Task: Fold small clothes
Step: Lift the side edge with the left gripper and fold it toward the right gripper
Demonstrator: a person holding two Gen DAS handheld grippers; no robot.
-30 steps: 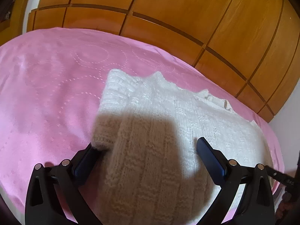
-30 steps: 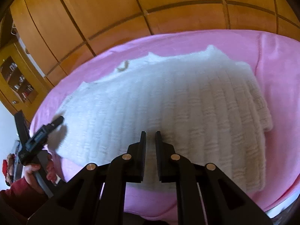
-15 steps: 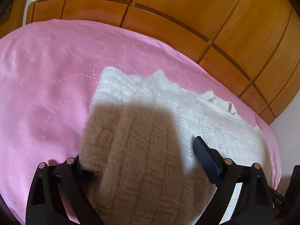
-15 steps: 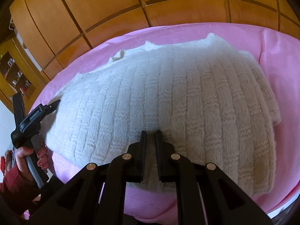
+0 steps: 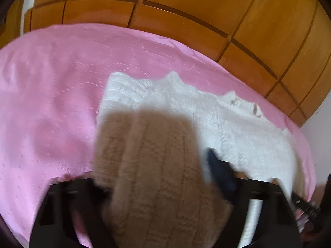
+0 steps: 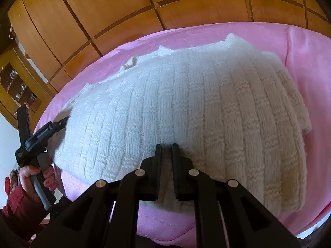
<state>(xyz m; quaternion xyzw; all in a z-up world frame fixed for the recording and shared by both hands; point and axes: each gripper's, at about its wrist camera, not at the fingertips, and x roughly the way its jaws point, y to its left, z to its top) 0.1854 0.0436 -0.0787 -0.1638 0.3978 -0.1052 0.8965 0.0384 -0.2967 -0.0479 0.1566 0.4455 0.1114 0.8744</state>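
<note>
Cream-white, chunky rib-knit sweater (image 6: 186, 111) spread on the pink quilted bed cover (image 5: 51, 103), collar toward the far edge of the bed, hem along the near edge. Behind the bed, orange-brown wooden panelled wardrobe doors (image 6: 124, 10). Right gripper (image 6: 165, 155), black and two-fingered, jaws clenched on a pinch of the sweater's near hem, knit bunched in the narrow slot between them and raised a little off the cover, so that the fabric bulges up just ahead of the fingertips. Left gripper (image 5: 157, 177) at the sweater's left near corner, blurred, jaws just closing in from wide, a thick shadowed fold of knit lying between them; dark blue pad on the right finger (image 5: 221, 175) just beside the fold, left finger hidden behind the wool, firm contact impossible to tell. In the right wrist view, same left gripper (image 6: 60, 123) seen side-on at the sweater's left edge, its tip at the knit, grey handle gripped by a hand (image 6: 35, 173) in a dark red sleeve (image 6: 18, 210). Small tan label (image 6: 130, 64) showing at the sweater's collar, toward the far edge. Glass-fronted wooden cabinet (image 6: 16, 86) at the far left, beyond the bed's corner.
</note>
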